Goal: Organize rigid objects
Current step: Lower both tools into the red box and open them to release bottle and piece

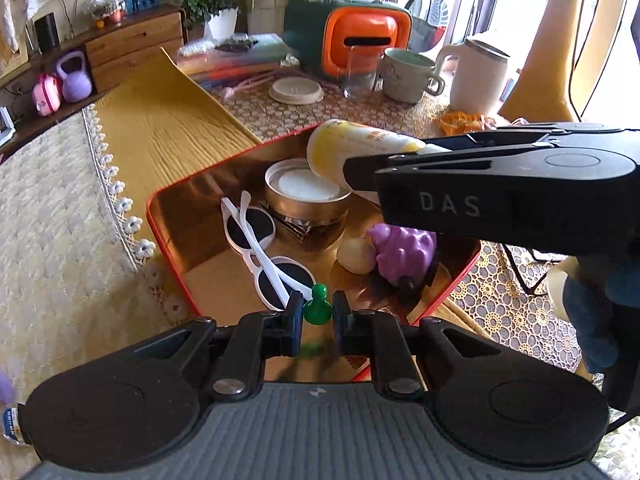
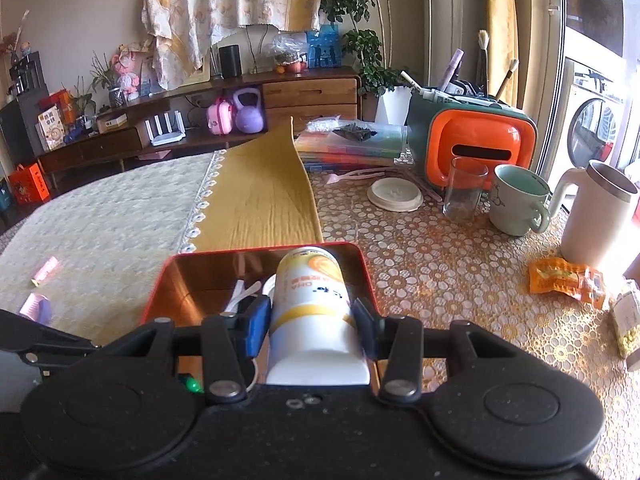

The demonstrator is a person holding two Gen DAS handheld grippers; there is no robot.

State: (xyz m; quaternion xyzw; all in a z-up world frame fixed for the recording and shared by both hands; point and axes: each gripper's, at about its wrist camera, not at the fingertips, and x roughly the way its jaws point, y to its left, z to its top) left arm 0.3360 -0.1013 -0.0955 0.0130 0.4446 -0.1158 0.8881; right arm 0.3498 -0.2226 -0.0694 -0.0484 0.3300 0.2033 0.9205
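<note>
An open tin box [image 1: 168, 240] with a red rim and a gold inside stands on the table. In it lie white sunglasses [image 1: 260, 248], a round gold jar [image 1: 306, 200], a purple toy [image 1: 404, 252] and a pale round piece [image 1: 356, 258]. My left gripper [image 1: 317, 312] is shut on a small green pawn [image 1: 318, 300] just over the box's near edge. My right gripper [image 2: 312, 316] is shut on a white and yellow bottle [image 2: 312, 292], which lies tilted over the box [image 2: 360, 264] with its base pointing away. The same bottle [image 1: 348, 148] hangs above the jar in the left wrist view.
Behind the box stand a glass [image 2: 466, 188], a pale green mug [image 2: 518, 200], a white jug [image 2: 596, 216], a round lid [image 2: 394, 194] and an orange and green case [image 2: 472, 140]. An orange snack packet [image 2: 564, 276] lies to the right. A yellow cloth [image 2: 260, 200] runs left of the box.
</note>
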